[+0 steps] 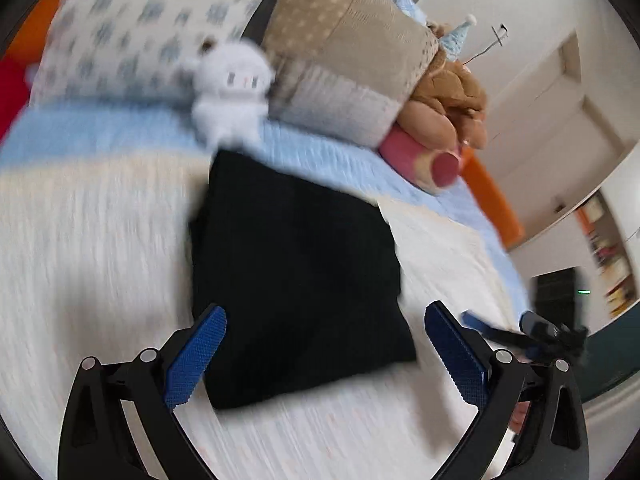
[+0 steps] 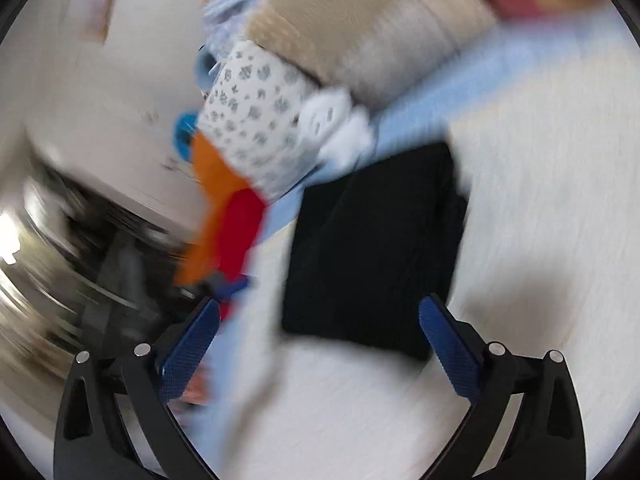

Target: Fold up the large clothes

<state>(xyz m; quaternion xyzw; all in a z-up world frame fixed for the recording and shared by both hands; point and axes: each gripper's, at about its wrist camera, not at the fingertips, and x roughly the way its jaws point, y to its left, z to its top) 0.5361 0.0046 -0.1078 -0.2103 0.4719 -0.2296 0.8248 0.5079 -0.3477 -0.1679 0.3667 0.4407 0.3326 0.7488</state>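
A black garment (image 1: 296, 272) lies folded into a compact rectangle on the white bedspread (image 1: 80, 260); it also shows in the right wrist view (image 2: 372, 252). My left gripper (image 1: 324, 320) is open and empty, above the garment's near edge, apart from it. My right gripper (image 2: 320, 316) is open and empty, above the garment's near left corner. The right gripper also shows at the right edge of the left wrist view (image 1: 520, 332). Both views are motion-blurred.
At the head of the bed are a patterned pillow (image 1: 132, 28), a beige cushion (image 1: 344, 52), a white plush toy (image 1: 230, 88), a brown plush bear (image 1: 448, 96) and a pink roll cushion (image 1: 420, 156). An orange bed edge (image 1: 492, 196) and a white door (image 1: 560, 100) are at right.
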